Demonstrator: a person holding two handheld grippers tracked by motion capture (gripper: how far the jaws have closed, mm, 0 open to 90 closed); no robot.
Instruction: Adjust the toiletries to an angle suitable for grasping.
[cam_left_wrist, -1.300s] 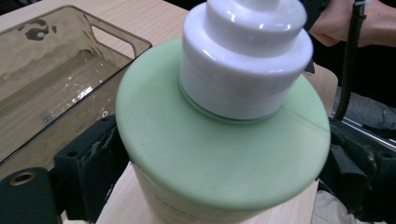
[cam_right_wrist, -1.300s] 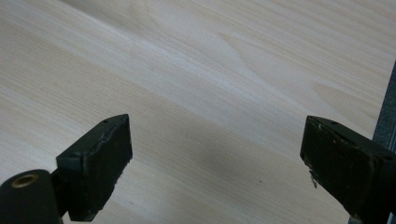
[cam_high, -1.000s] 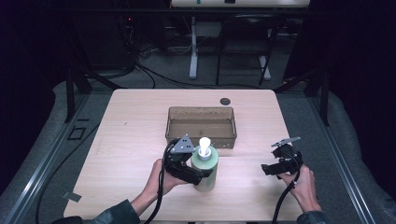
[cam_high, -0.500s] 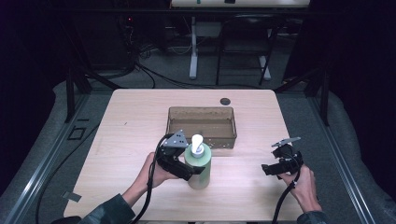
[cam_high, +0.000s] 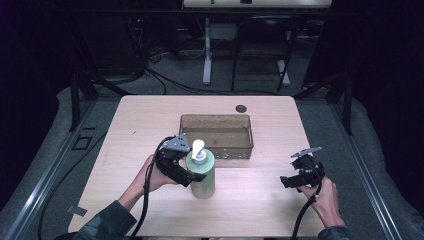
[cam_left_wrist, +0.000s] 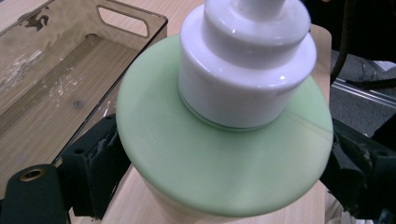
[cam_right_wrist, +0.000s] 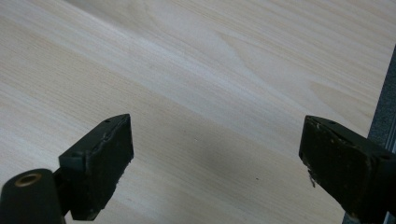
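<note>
On the wooden table (cam_high: 150, 125), our left tongs (cam_left_wrist: 219, 186) pinch the smooth, likely slippery green bottle (cam_high: 202, 172) below its shoulder while our right tongs (cam_right_wrist: 215, 172) stay spread.

The left gripper (cam_high: 192, 170), clamped on the green pump bottle (cam_high: 202, 172), is carrying it leftward along the worktop (cam_high: 150, 120) and slightly toward the amber tray (cam_high: 216, 135). The left hand (cam_high: 152, 175) is travelling with it. The bottle seems to be staying upright, though its base is hard to judge.

left tool (cam_high: 189, 170) clamping green pump bottle (cam_high: 202, 172) beside tray (cam_high: 216, 136), right tool (cam_high: 295, 179) apart
</note>
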